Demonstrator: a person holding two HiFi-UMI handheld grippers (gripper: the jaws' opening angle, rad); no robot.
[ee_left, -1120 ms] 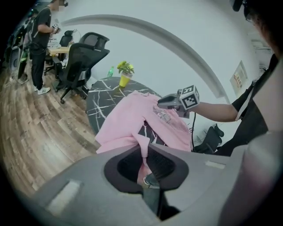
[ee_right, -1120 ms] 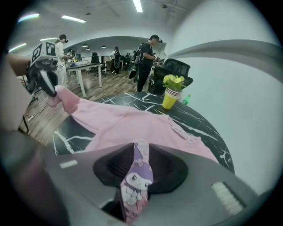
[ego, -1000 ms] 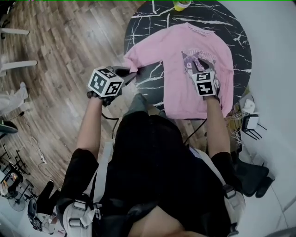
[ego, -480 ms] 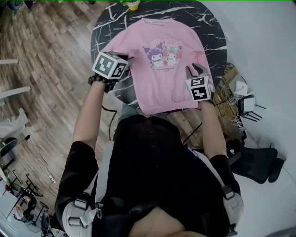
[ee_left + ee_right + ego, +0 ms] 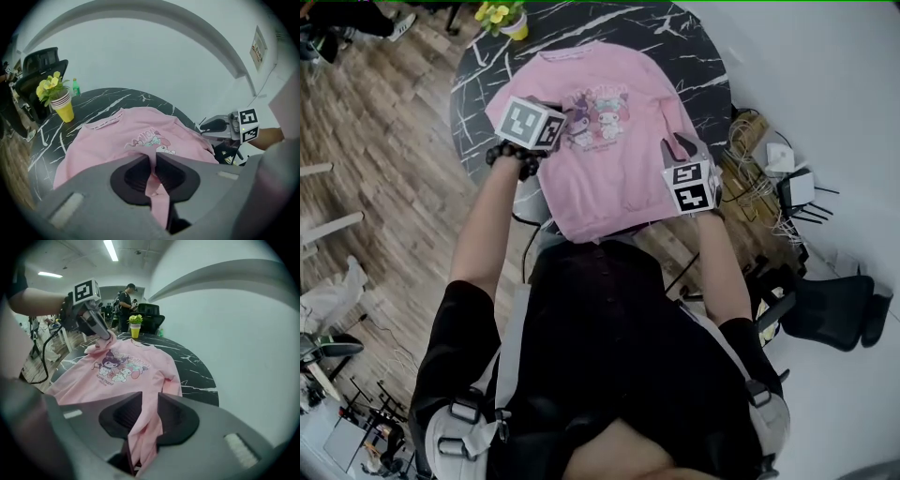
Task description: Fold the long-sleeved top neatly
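Note:
A pink long-sleeved top (image 5: 614, 178) with a cartoon print lies front up on the round black marble table (image 5: 712, 66). My left gripper (image 5: 569, 120) is over the top's left chest, shut on a pinch of pink sleeve fabric (image 5: 154, 185). At the top's right edge near the hem, my right gripper (image 5: 680, 143) is shut on a fold of pink sleeve (image 5: 146, 423). Each gripper shows in the other's view: the left gripper (image 5: 108, 337) holds fabric beside the print, and the right gripper (image 5: 205, 126) is at the top's (image 5: 108, 145) right side.
A yellow cup of flowers (image 5: 508, 19) stands at the table's far edge, with a small green bottle (image 5: 75, 87) near it. Cables and a white box (image 5: 764, 157) lie on the floor to the right, by a black chair (image 5: 834, 314). A person (image 5: 124, 305) stands far behind the table.
My left gripper has carried its sleeve from beyond the table's left edge onto the top's front. The right gripper has drawn back from the print to the top's right edge.

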